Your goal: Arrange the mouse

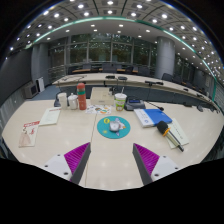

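Note:
A small grey mouse (114, 125) lies on a round teal mouse mat (113, 128) on the pale table (60, 135), straight ahead of my fingers and well beyond them. My gripper (111, 158) is open and empty, held above the table's near part, with its magenta pads (76, 155) wide apart. Nothing stands between the fingers.
Behind the mat stand a green-white cup (120, 100), bottles and cans (82, 97) and a white cup (62, 99). Papers (28, 129) lie at the left. A blue book (152, 116), notebooks and a dark pen-like item (172, 135) lie at the right. Office desks stand beyond.

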